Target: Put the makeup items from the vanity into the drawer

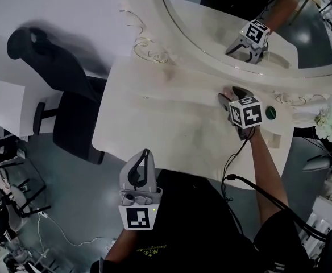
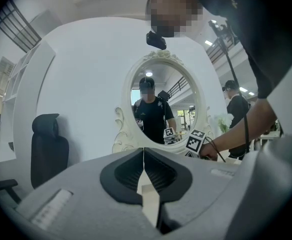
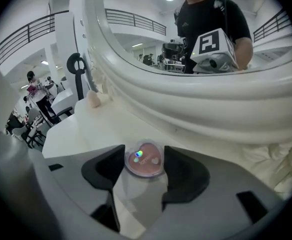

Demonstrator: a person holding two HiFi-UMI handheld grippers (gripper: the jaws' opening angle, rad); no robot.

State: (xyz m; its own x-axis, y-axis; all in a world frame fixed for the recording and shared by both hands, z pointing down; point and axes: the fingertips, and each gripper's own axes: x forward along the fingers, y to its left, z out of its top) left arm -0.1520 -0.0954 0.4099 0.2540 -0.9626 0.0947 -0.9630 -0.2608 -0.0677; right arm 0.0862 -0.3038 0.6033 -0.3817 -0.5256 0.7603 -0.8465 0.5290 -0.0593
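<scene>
Left gripper [image 1: 145, 152], jaws pressed together on nothing, hangs just off the front edge of the white vanity [image 1: 154, 112], whose oval mirror [image 1: 223, 21] rises behind. Right gripper [image 1: 229, 95], close to the mirror's foot, clamps a pink heart-shaped blush compact [image 3: 144, 160] down at the tabletop.

- I see a blush compact [image 3: 143, 160], a round clear case with a pink heart-shaped pan, lying flat on the white vanity [image 3: 81, 129] and touched on both sides by my right gripper [image 3: 143, 153].
- A pale beige sponge [image 3: 93, 99] sits farther along the top, beside the mirror frame [image 3: 151, 91].
</scene>
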